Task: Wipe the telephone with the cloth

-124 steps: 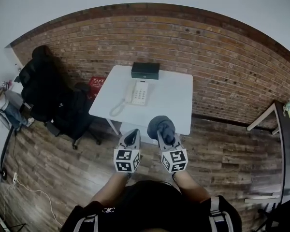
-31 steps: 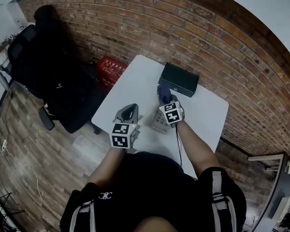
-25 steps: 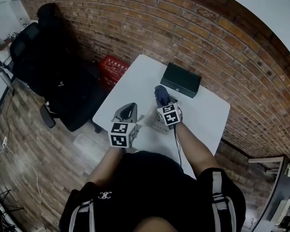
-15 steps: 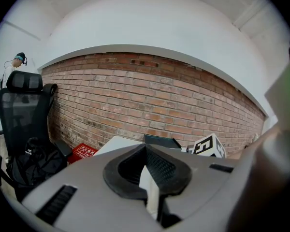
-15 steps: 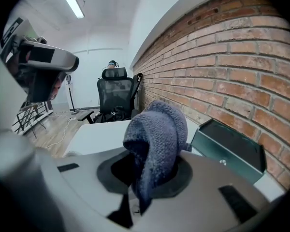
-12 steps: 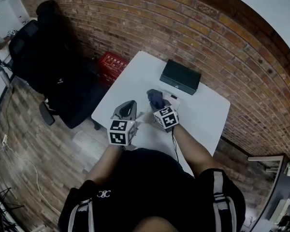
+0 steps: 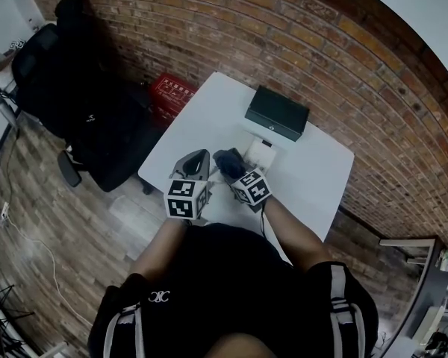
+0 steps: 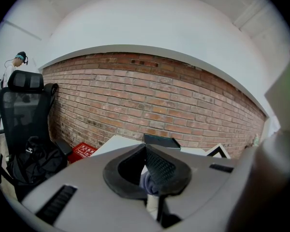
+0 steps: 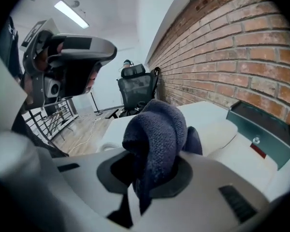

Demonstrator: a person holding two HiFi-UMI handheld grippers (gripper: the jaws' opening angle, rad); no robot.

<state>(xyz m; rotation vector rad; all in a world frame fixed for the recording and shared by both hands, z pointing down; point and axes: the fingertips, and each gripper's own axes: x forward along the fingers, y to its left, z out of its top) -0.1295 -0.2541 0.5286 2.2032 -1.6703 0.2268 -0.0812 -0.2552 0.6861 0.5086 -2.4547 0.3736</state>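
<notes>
On one table [image 7: 201, 118], one cloth [image 7: 227, 162] seemingly touches one telephone [image 7: 260, 152]

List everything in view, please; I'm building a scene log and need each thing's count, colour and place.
table: one, white, against the brick wall
telephone: one, white, on the table, on the near side of the box
box: one, dark green, at the table's far edge by the wall
cloth: one, dark blue, bunched over the table
crate: one, red, on the floor beside the table's left edge
office chair: one, black, far left
brick wall: one, reddish brown, behind the table
floor: wood planks, all round
left gripper: one, grey, jaws together, empty, beside the cloth
right gripper: one, grey, clamped on the cloth
</notes>
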